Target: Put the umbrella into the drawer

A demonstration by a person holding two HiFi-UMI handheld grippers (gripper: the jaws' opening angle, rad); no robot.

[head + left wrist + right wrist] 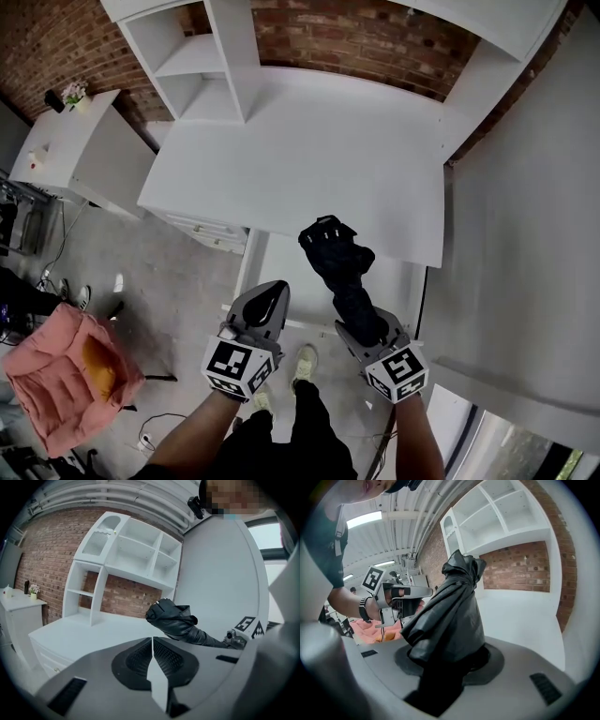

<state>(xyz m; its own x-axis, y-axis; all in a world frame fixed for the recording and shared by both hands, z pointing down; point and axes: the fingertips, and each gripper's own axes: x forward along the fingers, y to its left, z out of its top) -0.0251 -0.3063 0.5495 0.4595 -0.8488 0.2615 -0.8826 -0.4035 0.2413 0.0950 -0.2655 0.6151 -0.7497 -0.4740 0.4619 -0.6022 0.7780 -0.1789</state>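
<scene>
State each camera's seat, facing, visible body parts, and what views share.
Head view: on the head, steeply down at the white desk; forearms, legs.
Left gripper view: on the shut left gripper, toward white shelves; person's head.
Right gripper view: on the right gripper, facing its folded black fabric umbrella; left forearm.
Shared: all show the umbrella.

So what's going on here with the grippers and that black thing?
A person holds a gripper in each hand in front of a white desk. The right gripper is clamped on a folded black umbrella, which pokes out toward the desk's front edge. The left gripper is shut and empty. The umbrella isn't in a drawer yet.
</scene>
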